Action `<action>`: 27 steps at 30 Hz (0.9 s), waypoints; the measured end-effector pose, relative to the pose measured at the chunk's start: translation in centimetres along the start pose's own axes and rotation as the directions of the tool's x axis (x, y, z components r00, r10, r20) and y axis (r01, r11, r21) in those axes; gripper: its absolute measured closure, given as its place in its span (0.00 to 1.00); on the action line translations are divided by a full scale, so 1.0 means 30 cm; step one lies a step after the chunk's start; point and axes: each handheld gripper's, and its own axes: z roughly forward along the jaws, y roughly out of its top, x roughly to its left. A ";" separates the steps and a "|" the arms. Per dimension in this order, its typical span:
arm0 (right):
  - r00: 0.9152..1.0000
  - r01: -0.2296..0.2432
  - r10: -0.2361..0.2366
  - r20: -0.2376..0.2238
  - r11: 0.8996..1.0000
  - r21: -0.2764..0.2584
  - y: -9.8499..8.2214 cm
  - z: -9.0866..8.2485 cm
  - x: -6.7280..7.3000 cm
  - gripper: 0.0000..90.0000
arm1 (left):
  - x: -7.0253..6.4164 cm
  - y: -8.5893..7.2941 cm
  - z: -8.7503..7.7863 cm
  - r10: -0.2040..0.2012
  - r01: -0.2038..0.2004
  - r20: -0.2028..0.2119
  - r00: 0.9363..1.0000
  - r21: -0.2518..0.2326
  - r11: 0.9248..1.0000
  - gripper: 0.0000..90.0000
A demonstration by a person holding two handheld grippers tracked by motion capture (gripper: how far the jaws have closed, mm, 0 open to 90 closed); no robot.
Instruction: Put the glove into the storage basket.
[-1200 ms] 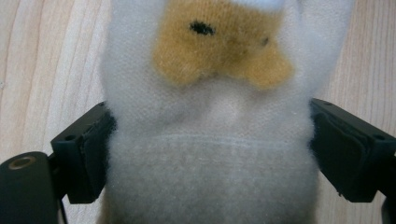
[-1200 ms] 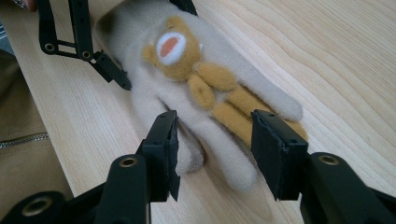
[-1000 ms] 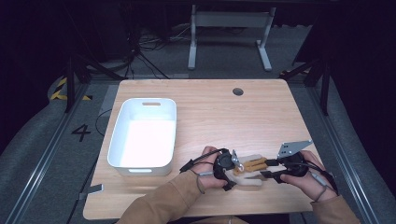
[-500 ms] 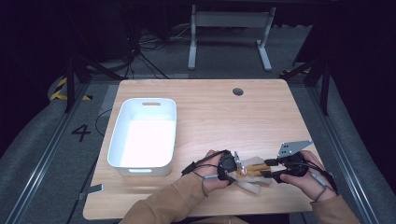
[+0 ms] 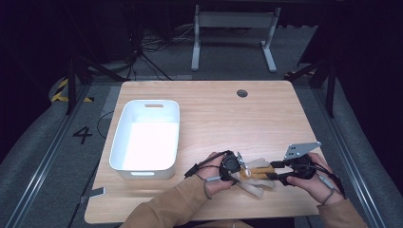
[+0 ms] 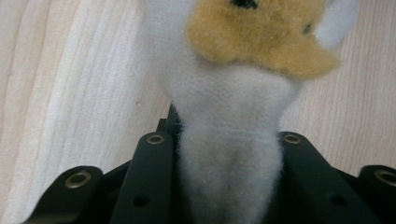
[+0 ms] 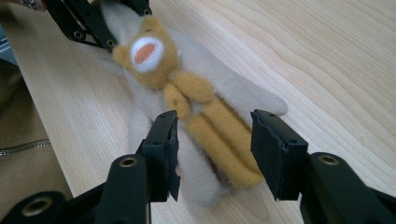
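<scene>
High view: wooden table (image 5: 209,109) in centre frame, white bin (image 5: 146,135) at left of centre with handle slot at its upper rim. Only legible writing: a figure "4" (image 5: 82,135) on the grey floor at left of the table; yellow-black hazard tape (image 5: 64,91) above it. No brand or label readable on bin, grippers or toy. Round cable hole (image 5: 242,93) at upper right of tabletop.

Plush toy (image 5: 254,175), cream and tan, lying flat on the table at lower centre-right of frame, between left gripper (image 5: 237,167) and right gripper (image 5: 277,171). Toy largely covered there by both hands and gripper bodies; shape hard to make out.

Left gripper view: black jaws at bottom of frame, just closed and now clamped on a cream limb of plush toy (image 6: 231,154), pads pressing into the pile on both sides. Tan patch at top of frame; toy's upper part cut off by the frame edge, black mark at top edge only partly seen.

Right gripper view: right gripper (image 7: 214,142) with jaws standing apart, one either side of the toy's lower end, not pressing on it. Plush toy (image 7: 196,102) face-up, white muzzle with orange mouth in upper left, tan limbs running to lower centre. Left gripper (image 7: 100,25) at upper left corner, partly cut off, holding the toy near its head. Beige sleeve (image 7: 23,154) at left edge, blurred.
</scene>
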 end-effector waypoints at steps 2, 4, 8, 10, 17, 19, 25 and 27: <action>1.000 -0.005 0.005 0.002 1.000 -0.005 -0.003 -0.004 -0.005 0.58 | 0.008 -0.003 -0.010 -0.013 0.013 0.002 1.000 -0.003 1.000 0.78; 1.000 -0.011 0.011 0.004 1.000 -0.008 -0.007 -0.009 -0.011 0.58 | 0.013 -0.004 -0.022 -0.021 0.021 0.004 1.000 -0.001 1.000 0.79; 1.000 -0.022 0.022 0.011 1.000 -0.013 -0.011 -0.016 -0.014 0.58 | 0.018 -0.001 -0.058 -0.026 0.026 -0.005 1.000 -0.007 1.000 0.79; 1.000 -0.024 0.024 0.010 1.000 -0.016 -0.011 -0.018 -0.014 0.58 | 0.019 -0.001 -0.077 -0.036 0.036 -0.009 0.999 -0.009 0.999 0.79; 0.999 -0.031 0.031 0.017 0.999 -0.021 -0.016 -0.026 -0.021 0.58 | 0.035 -0.004 -0.124 -0.057 0.057 -0.008 0.998 -0.026 0.998 0.80; 0.999 -0.031 0.032 0.019 0.999 -0.025 -0.016 -0.030 -0.025 0.58 | 0.041 -0.008 -0.151 -0.075 0.075 -0.004 0.997 -0.041 0.996 0.80; 0.999 -0.038 0.039 0.028 0.999 -0.019 -0.017 -0.027 -0.037 0.59 | 0.055 -0.018 -0.205 -0.111 0.110 -0.009 0.994 -0.061 0.992 0.80; 0.999 -0.041 0.041 0.028 0.999 -0.019 -0.017 -0.027 -0.039 0.61 | 0.059 -0.024 -0.226 -0.129 0.128 -0.010 0.992 -0.073 0.989 0.80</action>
